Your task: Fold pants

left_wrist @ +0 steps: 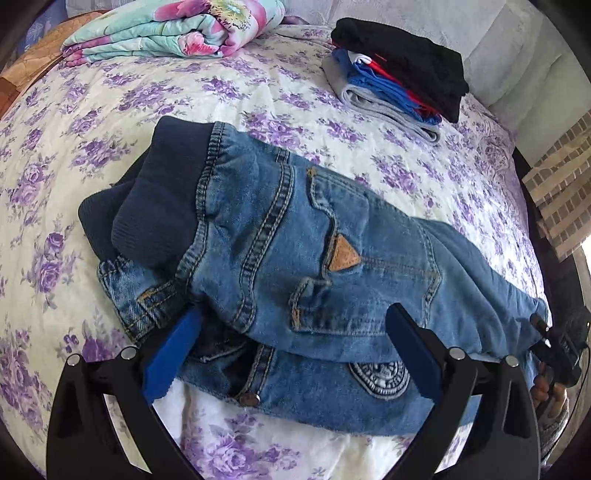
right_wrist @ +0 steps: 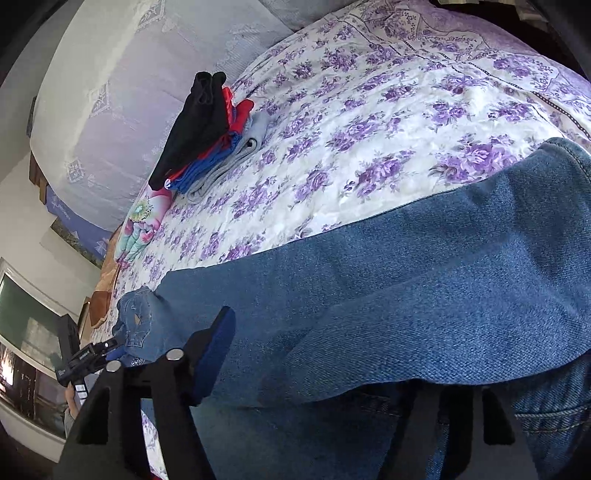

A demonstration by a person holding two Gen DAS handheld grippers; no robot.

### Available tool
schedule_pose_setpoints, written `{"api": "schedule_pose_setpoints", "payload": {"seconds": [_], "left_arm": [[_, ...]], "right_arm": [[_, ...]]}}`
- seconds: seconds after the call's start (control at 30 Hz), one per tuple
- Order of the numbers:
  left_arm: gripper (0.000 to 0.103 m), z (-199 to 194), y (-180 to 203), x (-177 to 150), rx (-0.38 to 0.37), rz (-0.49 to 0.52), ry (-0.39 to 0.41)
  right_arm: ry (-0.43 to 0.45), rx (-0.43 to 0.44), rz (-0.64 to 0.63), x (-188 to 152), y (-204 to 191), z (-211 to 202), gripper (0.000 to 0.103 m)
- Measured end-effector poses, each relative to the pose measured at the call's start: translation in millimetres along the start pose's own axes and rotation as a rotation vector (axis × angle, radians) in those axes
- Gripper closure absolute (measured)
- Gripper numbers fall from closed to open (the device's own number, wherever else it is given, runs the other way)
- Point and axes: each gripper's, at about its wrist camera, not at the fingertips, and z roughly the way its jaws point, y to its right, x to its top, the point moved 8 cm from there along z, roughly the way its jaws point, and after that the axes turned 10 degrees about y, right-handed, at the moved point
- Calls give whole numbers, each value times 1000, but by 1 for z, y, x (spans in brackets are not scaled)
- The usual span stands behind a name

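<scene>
The left tool (left_wrist: pixel 291 343) has its two blue-padded fingers spread wide apart, one at each side of the near edge of the jeans (left_wrist: pixel 295 251). The left finger (left_wrist: pixel 173 358) reaches in under the folded-over top layer by the waist; the right finger (left_wrist: pixel 413 354) rests against the denim further along.

The right tool (right_wrist: pixel 314 373) shows only its left finger (right_wrist: pixel 216 354) plainly, lying against a trouser leg; the other finger is hidden under the cloth, so I cannot tell whether this tool is apart or clamped on the fabric.

The jeans lie on the bed (left_wrist: pixel 207 92), folded lengthwise so one half sits on the other, with the dark ribbed waistband (left_wrist: pixel 147 206) toward the left and the legs running off to the right. Well apart from them, toward the far side of the flowered bedspread, sits a stack of folded clothes (left_wrist: pixel 399 70), black on top. A folded floral blanket (left_wrist: pixel 166 29) lies near the bed's far left corner.
</scene>
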Motion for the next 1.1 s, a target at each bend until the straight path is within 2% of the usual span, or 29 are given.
{"api": "schedule_pose_setpoints", "payload": {"seconds": [0.07,0.1,0.13,0.17,0.23,0.33,0.47,0.57,0.63,0.7,0.77,0.8,0.83,0.9,0.97,1.0,1.03,1.1], "left_arm": [[15,3,-4,9,-18,-74,11],[41,4,-6,12,-22,-103,13],[49,5,-10,14,-8,-118,12],[52,3,-13,18,-19,-142,24],[71,-2,-15,25,-21,-134,53],[82,-15,-11,43,-54,-136,103],[84,-26,6,80,-94,-98,178],[85,-17,22,119,-114,-89,202],[85,-1,26,146,-115,-132,209],[85,23,22,169,-69,-179,214],[85,51,7,181,-3,-261,206],[85,65,-3,182,19,-307,180],[80,79,-12,179,13,-353,141],[71,92,-21,175,-98,-437,106],[59,87,-24,176,-202,-480,130],[53,83,-27,176,-208,-480,139],[42,77,-31,175,-186,-467,150],[36,58,-37,171,-121,-397,188]], "right_arm": [[3,6,16,-1,3,0,61],[12,0,18,0,6,-2,69],[23,-3,21,1,8,-4,76],[28,-2,30,2,11,-6,79],[30,8,45,4,13,-7,84],[45,12,34,12,9,-10,87],[86,28,-1,36,-6,-17,87],[100,36,-27,65,-16,-12,87],[125,29,-31,95,-19,0,87],[133,23,-7,128,-17,22,87],[103,12,3,156,-15,54,72],[89,0,13,165,-13,68,55],[89,-22,29,171,-11,76,41],[116,-49,53,176,-9,78,28],[113,-39,9,173,-12,75,28],[120,-57,-2,171,-9,70,28],[127,-70,-3,168,-6,63,28],[111,-58,-2,154,-2,48,28]]}}
